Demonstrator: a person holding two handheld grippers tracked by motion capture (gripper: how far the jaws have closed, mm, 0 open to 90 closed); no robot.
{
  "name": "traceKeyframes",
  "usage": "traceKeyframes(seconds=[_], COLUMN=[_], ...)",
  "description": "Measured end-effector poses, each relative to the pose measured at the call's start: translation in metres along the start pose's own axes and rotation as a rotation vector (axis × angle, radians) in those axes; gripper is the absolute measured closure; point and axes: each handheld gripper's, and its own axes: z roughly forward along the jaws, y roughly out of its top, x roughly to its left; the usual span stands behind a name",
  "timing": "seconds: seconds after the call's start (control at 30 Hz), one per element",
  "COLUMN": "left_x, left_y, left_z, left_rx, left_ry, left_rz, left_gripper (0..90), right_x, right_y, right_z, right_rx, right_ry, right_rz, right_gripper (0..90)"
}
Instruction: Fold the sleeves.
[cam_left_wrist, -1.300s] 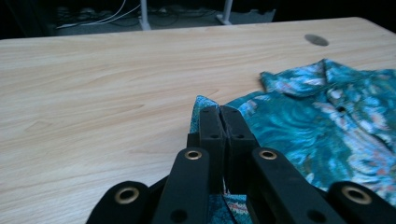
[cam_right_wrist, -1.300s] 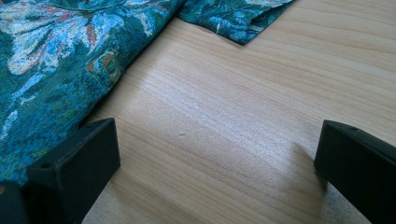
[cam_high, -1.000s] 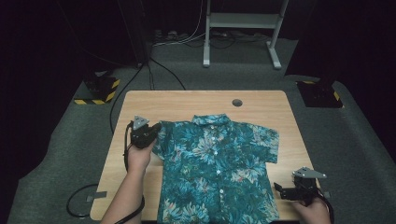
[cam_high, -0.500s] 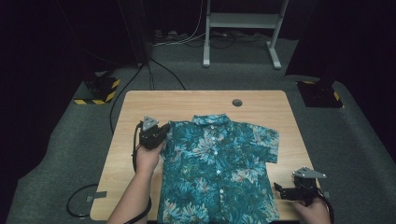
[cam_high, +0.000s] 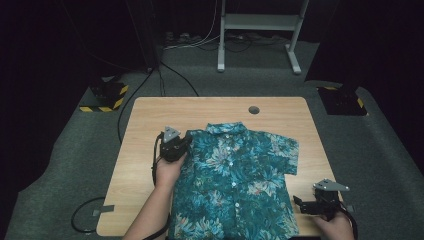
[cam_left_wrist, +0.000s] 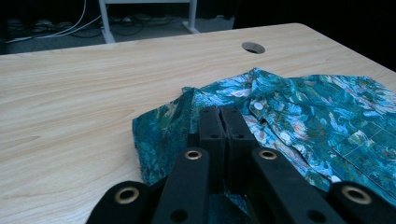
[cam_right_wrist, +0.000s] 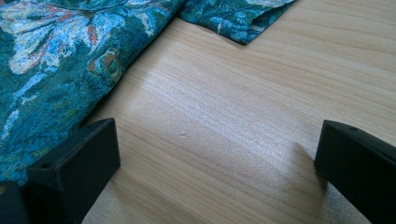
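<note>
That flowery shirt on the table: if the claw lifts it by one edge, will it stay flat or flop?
Probably flop. The shirt is thin cloth, and its sleeve already lies folded over under the shut left claw. It is likely light, since one pinch seems to move that fold. It may slide easily on the smooth wooden table, bunching rather than holding its shape.

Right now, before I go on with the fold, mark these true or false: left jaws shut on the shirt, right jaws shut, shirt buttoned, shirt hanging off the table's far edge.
1. The left gripper is shut on the shirt: true; cloth is pinched at the sleeve.
2. The right gripper is shut: false; its jaws stand wide over the table.
3. The shirt is buttoned: true.
4. The shirt hangs off the far edge: false; bare wood lies beyond the collar.
</note>
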Motion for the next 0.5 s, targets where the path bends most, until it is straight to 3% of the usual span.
traceKeyframes(seconds=[0.5], left_x=[-0.017], left_y=[-0.008], left_z=[0.019], left_rx=[0.039], left_ry=[-0.011], left_rz=[0.017], left_gripper=[88.6], right_x=[0.0], right_y=[0.0], right_z=[0.0], right_rx=[0.0], right_ry=[0.002], right_rz=[-0.002], right_gripper=[0.0])
